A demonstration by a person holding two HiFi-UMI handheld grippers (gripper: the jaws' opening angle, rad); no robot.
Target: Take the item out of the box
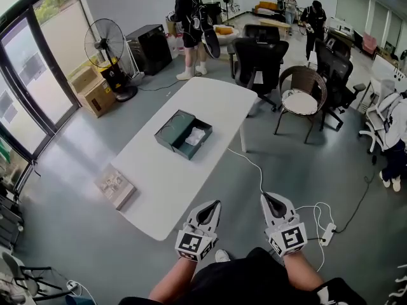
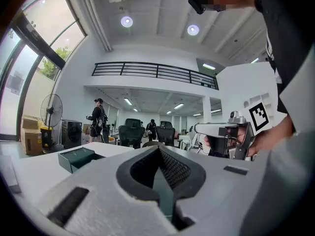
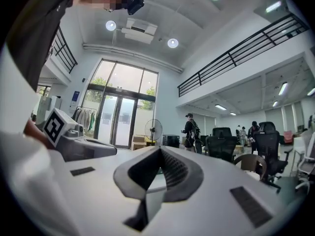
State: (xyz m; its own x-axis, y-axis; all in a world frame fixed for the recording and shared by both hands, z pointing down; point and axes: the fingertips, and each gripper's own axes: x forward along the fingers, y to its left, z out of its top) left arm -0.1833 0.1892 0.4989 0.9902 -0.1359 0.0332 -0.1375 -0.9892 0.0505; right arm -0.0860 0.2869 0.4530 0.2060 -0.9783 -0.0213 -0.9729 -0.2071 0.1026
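Both the left tongs (image 1: 215, 204) and the right tongs (image 1: 268, 199) are closed and empty, held level beside the white surface (image 1: 159, 189). The open green box (image 1: 172, 129) lies mid-surface, at 11 o'clock from the left tongs, with the white item (image 1: 195, 136) inside its right half.

Matt box (image 1: 172, 129); smooth white table (image 1: 210, 97)

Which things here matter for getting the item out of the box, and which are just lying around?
Job: open green box, white item inside it, white table.
Lying about: flat box beside the table, standing fan, cardboard boxes, wicker chair, power strip.
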